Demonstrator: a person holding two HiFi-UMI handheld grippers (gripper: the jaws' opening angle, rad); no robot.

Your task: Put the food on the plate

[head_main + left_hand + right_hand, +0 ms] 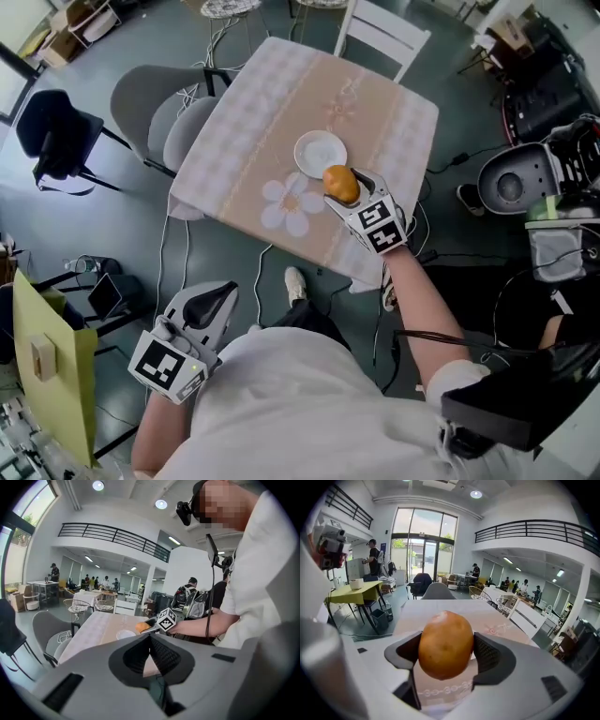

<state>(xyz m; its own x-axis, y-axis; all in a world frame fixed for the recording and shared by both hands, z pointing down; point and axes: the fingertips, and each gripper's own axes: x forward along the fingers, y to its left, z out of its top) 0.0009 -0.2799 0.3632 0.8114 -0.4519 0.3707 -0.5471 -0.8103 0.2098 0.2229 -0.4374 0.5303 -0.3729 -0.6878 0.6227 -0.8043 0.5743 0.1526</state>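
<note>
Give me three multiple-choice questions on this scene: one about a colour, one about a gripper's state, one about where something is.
1. What colour is the plate? A. white B. blue C. black
2. How is the left gripper? A. wide open B. shut on a spoon C. shut, empty
3. Where is the food? A. lying on the plate B. held in the right gripper C. held in the left gripper

Answers: 1 A, it shows white against the tablecloth; 2 C, its fingers meet with nothing between; 3 B, that gripper's fingers clamp the food's sides.
</note>
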